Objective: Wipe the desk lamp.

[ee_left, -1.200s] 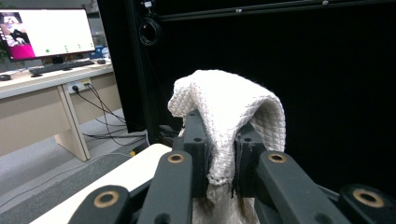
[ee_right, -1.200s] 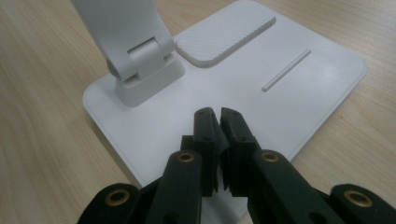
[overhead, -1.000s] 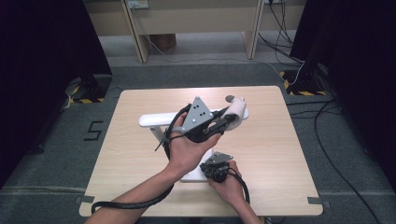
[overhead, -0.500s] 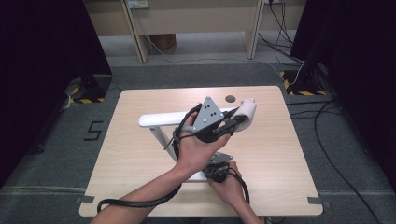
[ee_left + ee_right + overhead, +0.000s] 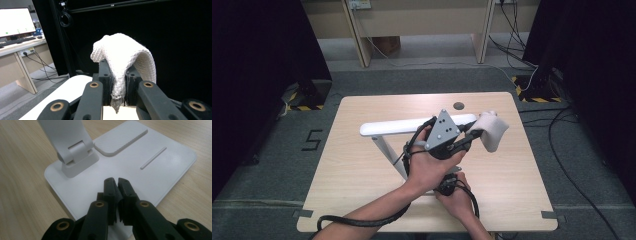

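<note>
The left tool (image 5: 468, 136) pinches a white cloth (image 5: 491, 131) at the far end of the lamp (image 5: 412, 126), apparently wiping it. The right tool (image 5: 115, 182), pressed together, steadies the lamp's base (image 5: 160, 170). Next: draw the cloth along the lamp.

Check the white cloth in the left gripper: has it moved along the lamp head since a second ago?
Yes. The cloth, pinched in the left gripper, has slid rightward along the lamp head, now past its right end, nearer the table's right edge.
</note>
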{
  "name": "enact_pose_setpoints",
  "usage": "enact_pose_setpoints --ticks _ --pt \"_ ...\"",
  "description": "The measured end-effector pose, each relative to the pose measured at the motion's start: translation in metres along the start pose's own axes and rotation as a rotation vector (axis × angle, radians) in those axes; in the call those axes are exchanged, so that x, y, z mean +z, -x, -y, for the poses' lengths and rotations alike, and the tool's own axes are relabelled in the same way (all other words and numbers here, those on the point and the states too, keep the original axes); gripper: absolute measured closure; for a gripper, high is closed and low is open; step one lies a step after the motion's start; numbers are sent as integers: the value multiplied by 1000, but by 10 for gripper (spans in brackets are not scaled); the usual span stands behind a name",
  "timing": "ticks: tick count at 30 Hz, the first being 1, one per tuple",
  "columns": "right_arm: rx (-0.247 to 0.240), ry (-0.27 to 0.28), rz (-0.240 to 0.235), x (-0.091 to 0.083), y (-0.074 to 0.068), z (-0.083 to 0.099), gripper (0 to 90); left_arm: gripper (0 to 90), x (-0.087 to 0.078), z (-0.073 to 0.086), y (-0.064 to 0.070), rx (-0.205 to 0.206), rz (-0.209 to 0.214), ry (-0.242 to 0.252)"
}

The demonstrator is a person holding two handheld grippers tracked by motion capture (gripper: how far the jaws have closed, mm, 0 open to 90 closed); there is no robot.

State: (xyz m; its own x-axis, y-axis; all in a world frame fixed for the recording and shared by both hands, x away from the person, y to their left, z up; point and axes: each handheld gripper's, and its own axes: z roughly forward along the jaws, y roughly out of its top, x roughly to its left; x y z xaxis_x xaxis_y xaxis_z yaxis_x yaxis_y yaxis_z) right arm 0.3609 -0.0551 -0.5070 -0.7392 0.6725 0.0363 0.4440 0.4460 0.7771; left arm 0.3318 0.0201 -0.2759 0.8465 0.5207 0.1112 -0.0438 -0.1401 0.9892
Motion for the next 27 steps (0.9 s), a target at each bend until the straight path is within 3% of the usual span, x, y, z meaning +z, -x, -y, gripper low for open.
enact_pose_setpoints --ticks 8,13,21,27 --pt "-1 -4 3 0 0 0 855 796 1 13 19 1 54 -31" --pt "-4 -3 3 0 0 0 855 797 1 26 10 -52 24 -45" --pt "-12 -4 2 0 0 -1 855 798 -4 41 -4 -80 -21 -74" --pt "-16 -5 2 0 0 -1 855 799 -7 43 -10 -111 -47 -65"
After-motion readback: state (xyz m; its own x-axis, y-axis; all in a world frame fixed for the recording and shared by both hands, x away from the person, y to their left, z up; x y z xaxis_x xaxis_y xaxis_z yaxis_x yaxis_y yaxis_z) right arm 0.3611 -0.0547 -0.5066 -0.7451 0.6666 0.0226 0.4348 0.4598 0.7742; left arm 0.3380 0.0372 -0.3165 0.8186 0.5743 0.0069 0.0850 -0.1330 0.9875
